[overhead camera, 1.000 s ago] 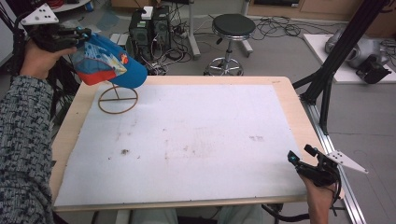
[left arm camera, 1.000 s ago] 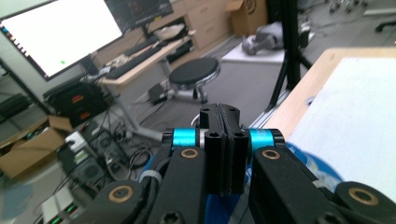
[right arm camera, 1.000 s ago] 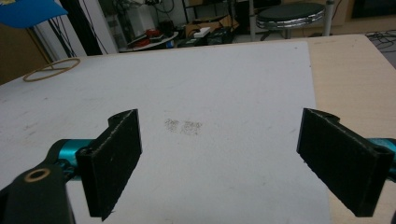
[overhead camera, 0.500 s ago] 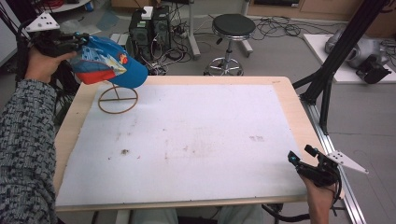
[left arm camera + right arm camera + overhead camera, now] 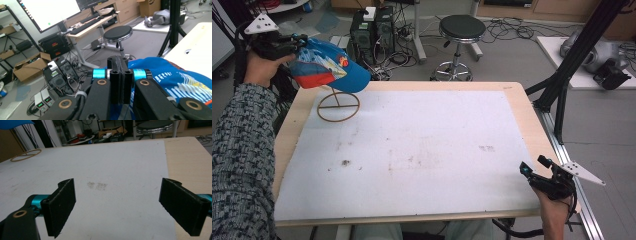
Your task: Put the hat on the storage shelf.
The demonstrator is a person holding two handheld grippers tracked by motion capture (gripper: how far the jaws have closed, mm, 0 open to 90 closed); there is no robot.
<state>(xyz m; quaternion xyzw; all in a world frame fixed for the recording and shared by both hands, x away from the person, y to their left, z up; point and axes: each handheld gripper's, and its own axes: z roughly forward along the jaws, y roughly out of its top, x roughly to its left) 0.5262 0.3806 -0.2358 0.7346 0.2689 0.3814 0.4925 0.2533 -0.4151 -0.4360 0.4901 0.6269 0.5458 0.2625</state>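
My left gripper (image 5: 294, 42): I hold it up high, past the far left corner of the table. Its jaws are pressed tight together on the back edge of the cap. In the left gripper view (image 5: 117, 75) the two black jaws touch with blue cloth at them.

Cap (image 5: 329, 70): It is blue with a red part and a picture on the side. It hangs in the air from my left gripper. It sits just over the stand. I cannot tell if it touches the stand.

Stand (image 5: 338, 106): It is a thin wire ring with a post. It rests on the mat near the far left corner. In the right gripper view the ring (image 5: 25, 154) shows far off, with a bit of blue cap above it.

My right gripper (image 5: 537, 175): I hold it low at the near right corner of the table. Its jaws are spread wide apart with nothing between them. In the right gripper view (image 5: 130, 206) I see bare mat between the jaws.

Mat (image 5: 422, 150): It is white with a few small dark smudges. It covers most of the table.

Table (image 5: 532, 115): It is light wood. Its edge shows around the mat.

Stool (image 5: 461, 27): It is round and black. It stands on the floor past the far side of the table.
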